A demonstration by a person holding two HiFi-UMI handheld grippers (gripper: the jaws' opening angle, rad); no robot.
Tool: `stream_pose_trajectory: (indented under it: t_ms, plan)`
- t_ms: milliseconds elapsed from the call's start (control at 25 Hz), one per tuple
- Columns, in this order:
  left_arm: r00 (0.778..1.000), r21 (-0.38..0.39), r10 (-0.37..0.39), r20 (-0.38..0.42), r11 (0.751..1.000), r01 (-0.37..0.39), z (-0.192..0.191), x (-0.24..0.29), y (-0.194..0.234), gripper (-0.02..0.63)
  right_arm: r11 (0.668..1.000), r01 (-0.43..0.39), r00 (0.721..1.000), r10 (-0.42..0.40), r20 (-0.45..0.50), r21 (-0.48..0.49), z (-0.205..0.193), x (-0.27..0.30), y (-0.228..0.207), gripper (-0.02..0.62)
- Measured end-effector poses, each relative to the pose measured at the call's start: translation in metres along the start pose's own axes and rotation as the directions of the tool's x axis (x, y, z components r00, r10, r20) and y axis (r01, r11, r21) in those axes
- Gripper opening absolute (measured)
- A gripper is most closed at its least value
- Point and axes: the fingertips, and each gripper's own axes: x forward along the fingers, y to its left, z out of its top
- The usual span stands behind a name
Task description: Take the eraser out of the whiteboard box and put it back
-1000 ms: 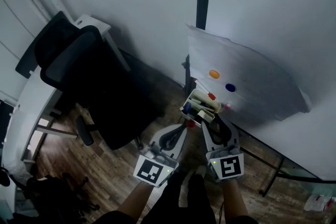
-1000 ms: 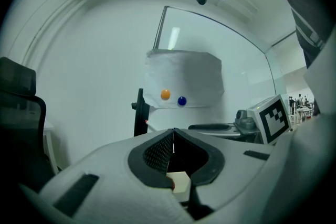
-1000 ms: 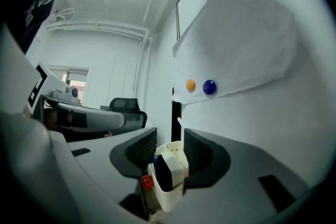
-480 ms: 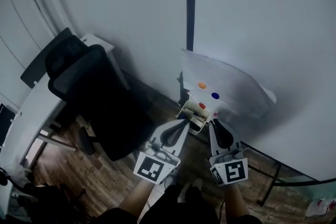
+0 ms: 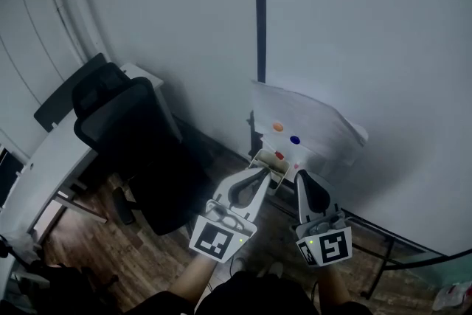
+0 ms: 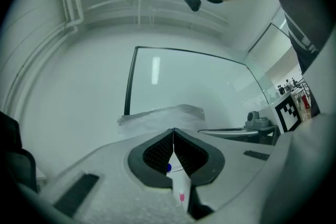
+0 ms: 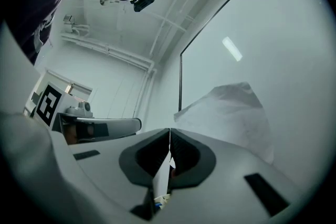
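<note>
Beside the whiteboard box [image 5: 268, 161], the left gripper [image 5: 262, 175] and right gripper [image 5: 301, 176] hover with jaws pressed together on nothing — the right's have just closed — while the eraser is indistinguishable inside, so moving either calls for care not to knock its rim.

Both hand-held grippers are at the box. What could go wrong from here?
1. The right hand-held gripper has just closed, jaws together, no eraser seen between them: the grab may have missed.
2. With the left hand-held gripper shut, both tips crowd the box and could knock it loose.
</note>
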Motion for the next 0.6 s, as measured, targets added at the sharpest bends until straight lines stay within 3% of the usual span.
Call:
stream_pose_trajectory:
  t_ms: [320, 600]
  plan:
    - [1.000, 0.005, 0.002, 0.010, 1.000, -0.002, 0.007, -0.004, -0.008, 0.006, 1.000, 0.009, 0.998, -0.008, 0.061, -0.020, 0.019, -0.010, 0.001, 0.003]
    - [1.000, -0.007, 0.007, 0.001, 1.000, -0.007, 0.001, -0.005, -0.010, 0.006, 1.000, 0.008, 0.998, -0.008, 0.059, -0.015, 0.017, -0.014, 0.001, 0.003]
